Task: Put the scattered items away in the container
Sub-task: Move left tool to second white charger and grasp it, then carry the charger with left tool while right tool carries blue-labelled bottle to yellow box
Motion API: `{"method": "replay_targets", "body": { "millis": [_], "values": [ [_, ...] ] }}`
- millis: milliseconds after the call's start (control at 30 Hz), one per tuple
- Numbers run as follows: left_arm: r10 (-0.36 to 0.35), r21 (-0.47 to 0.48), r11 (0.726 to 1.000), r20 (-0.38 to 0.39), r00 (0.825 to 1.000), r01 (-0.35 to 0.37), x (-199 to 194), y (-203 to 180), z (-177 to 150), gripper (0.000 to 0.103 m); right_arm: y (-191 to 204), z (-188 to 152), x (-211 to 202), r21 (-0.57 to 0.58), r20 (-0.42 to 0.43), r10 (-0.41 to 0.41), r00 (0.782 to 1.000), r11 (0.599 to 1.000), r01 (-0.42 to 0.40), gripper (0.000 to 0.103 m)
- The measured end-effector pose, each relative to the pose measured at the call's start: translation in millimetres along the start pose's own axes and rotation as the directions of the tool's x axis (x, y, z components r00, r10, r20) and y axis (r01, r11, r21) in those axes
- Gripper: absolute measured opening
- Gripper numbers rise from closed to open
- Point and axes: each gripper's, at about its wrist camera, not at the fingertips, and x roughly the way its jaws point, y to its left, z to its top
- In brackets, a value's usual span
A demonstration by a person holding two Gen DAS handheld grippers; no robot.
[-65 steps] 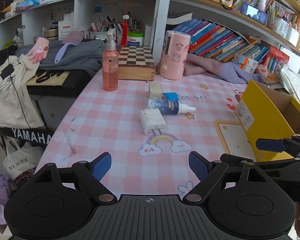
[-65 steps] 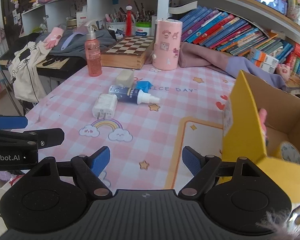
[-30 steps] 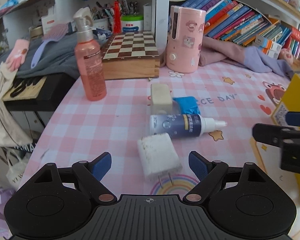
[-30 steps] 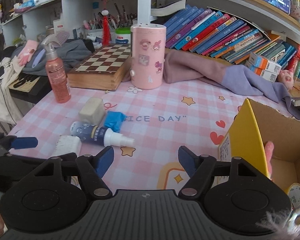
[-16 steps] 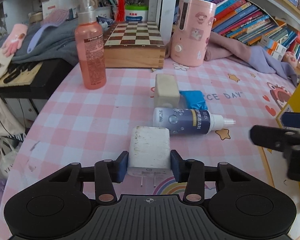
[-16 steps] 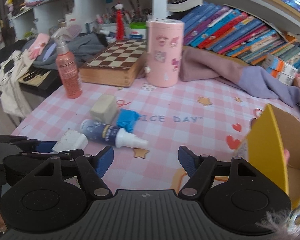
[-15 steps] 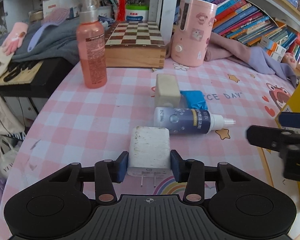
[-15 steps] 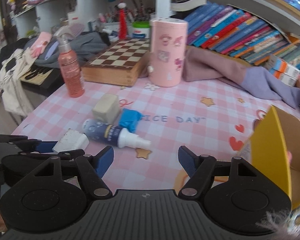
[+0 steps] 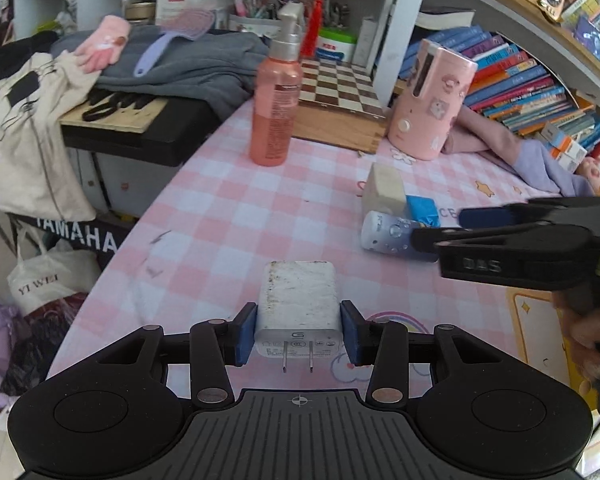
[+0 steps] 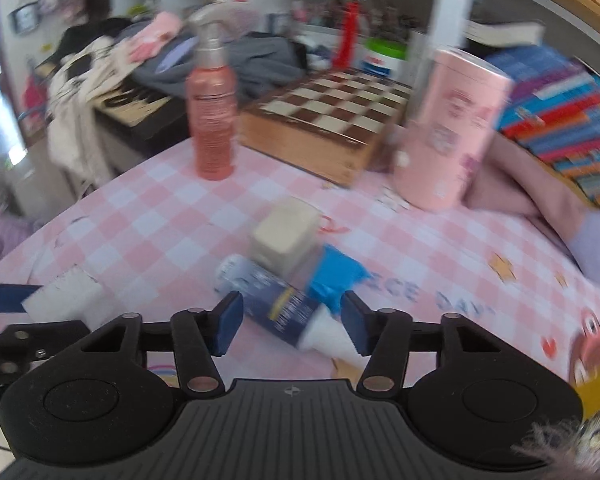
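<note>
Charger (image 9: 298, 304) clamped by left hand-held gripper (image 9: 298, 336), right hand-held gripper (image 10: 290, 322) closing around bottle (image 10: 278, 304).

A white charger (image 9: 298, 300) lies on the pink-and-white checked desk (image 9: 228, 216); the pump bottle (image 9: 276, 114) is salmon pink, the chessboard (image 9: 342, 82) brown-and-cream.

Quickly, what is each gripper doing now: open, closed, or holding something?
Left gripper: closed on the white charger.
Right gripper: closing around the blue bottle; pads not yet pressing it.
</note>
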Motion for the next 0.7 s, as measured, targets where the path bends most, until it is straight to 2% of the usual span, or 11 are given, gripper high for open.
{"method": "replay_targets", "body": {
  "millis": [67, 200, 400, 500, 567, 700],
  "values": [
    [0.007, -0.008, 1.000, 0.001, 1.000, -0.007, -4, 2, -1, 0.042, 6, 4, 9, -0.061, -0.002, 0.025, 1.000, 0.998, -0.025, 0.051],
    [0.015, -0.013, 1.000, 0.002, 1.000, -0.014, -9, 5, -3, 0.042, 13, 9, 31, -0.161, -0.065, 0.044, 0.997, 0.985, -0.054, 0.052],
    [0.024, -0.019, 1.000, 0.010, 1.000, -0.024, -13, 6, -3, 0.042, 19, 11, 31, -0.199, -0.108, 0.050, 0.993, 0.977, -0.071, 0.049],
    [0.017, -0.014, 1.000, 0.017, 1.000, -0.017, -13, 4, -2, 0.042, 23, 10, 29, -0.205, -0.183, 0.077, 0.980, 0.972, -0.115, 0.049],
    [0.011, -0.010, 1.000, 0.021, 1.000, -0.011, -13, 3, -2, 0.042, 23, 7, 30, -0.183, -0.213, 0.114, 0.970, 0.971, -0.154, 0.041],
    [0.020, -0.009, 1.000, 0.029, 0.999, -0.020, -14, 2, 0, 0.042, 23, 6, 32, -0.134, -0.186, 0.150, 0.971, 0.975, -0.176, 0.031]
  ]
}}
